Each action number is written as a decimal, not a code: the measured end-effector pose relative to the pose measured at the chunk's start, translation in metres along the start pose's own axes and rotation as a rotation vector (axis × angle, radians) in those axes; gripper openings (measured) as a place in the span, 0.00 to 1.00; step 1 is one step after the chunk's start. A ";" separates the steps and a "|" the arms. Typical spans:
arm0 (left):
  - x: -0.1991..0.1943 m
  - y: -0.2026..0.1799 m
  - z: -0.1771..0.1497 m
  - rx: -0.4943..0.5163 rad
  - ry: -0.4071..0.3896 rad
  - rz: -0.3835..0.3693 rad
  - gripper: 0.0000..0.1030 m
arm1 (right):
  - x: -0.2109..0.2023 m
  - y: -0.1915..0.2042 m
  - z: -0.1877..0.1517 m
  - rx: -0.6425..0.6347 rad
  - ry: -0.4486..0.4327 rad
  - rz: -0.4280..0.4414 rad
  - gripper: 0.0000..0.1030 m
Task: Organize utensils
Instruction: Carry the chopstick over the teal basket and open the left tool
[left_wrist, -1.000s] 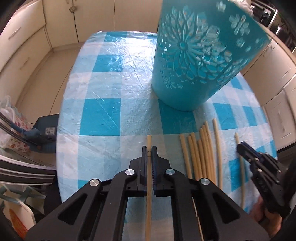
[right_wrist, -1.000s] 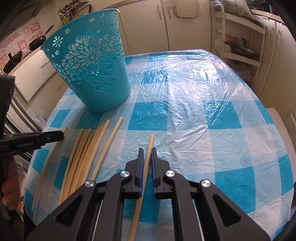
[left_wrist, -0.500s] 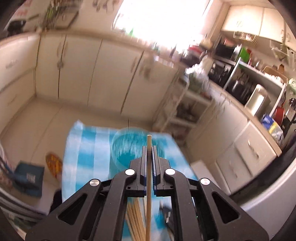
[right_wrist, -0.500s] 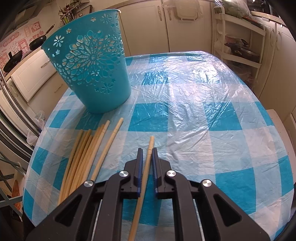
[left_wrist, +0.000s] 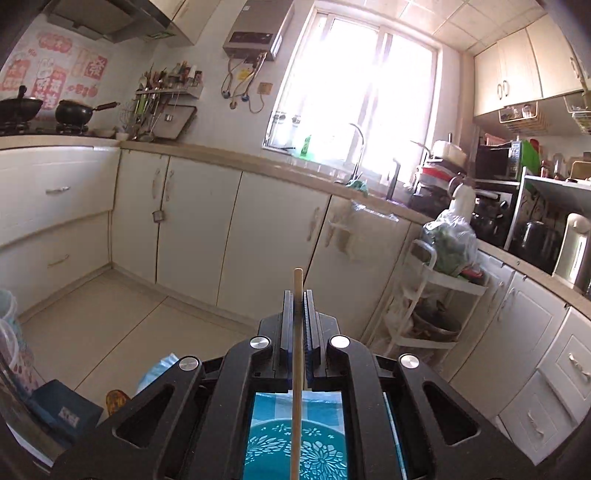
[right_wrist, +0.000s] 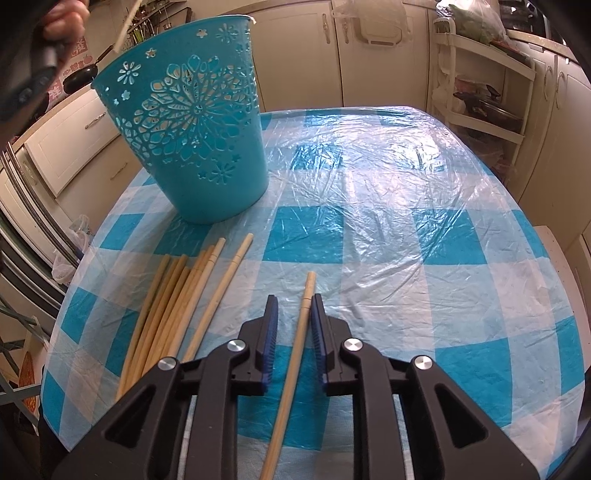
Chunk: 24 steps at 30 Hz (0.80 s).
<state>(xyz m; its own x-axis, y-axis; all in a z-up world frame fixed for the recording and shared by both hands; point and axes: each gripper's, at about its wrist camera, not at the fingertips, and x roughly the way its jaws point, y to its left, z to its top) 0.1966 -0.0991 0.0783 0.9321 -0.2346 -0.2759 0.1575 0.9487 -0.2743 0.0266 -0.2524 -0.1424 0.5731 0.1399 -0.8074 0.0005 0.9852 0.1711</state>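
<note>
Checked tablecloth (right_wrist: 369, 229), right tongs (right_wrist: 293, 312) opening around lying chopstick (right_wrist: 295, 354), left tongs (left_wrist: 297, 306) clamping raised chopstick (left_wrist: 297, 332)

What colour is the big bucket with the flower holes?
Turquoise blue bucket, seen best in the right wrist view.

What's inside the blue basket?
From here, nothing can be told. The blue basket shows only its outside wall; through the cut-out holes only light shows, and its inside bottom is hidden.

Left of the right gripper (right_wrist: 293, 314) lies a bundle of chopsticks (right_wrist: 166, 306); the basket (right_wrist: 192, 136) stands behind them, further left.
</note>
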 end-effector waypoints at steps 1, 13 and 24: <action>0.003 0.002 -0.006 -0.002 0.006 0.003 0.05 | 0.000 0.000 0.000 0.000 0.000 0.000 0.18; 0.009 0.034 -0.049 -0.013 0.081 0.043 0.05 | 0.000 0.001 -0.001 -0.012 -0.002 0.001 0.21; -0.036 0.045 -0.062 0.064 0.124 0.137 0.72 | -0.004 -0.003 -0.003 -0.004 0.013 0.022 0.24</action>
<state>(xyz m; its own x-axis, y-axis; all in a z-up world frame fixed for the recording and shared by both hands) 0.1501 -0.0608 0.0191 0.8997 -0.1225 -0.4189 0.0557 0.9842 -0.1681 0.0216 -0.2554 -0.1417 0.5627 0.1629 -0.8105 -0.0157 0.9823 0.1865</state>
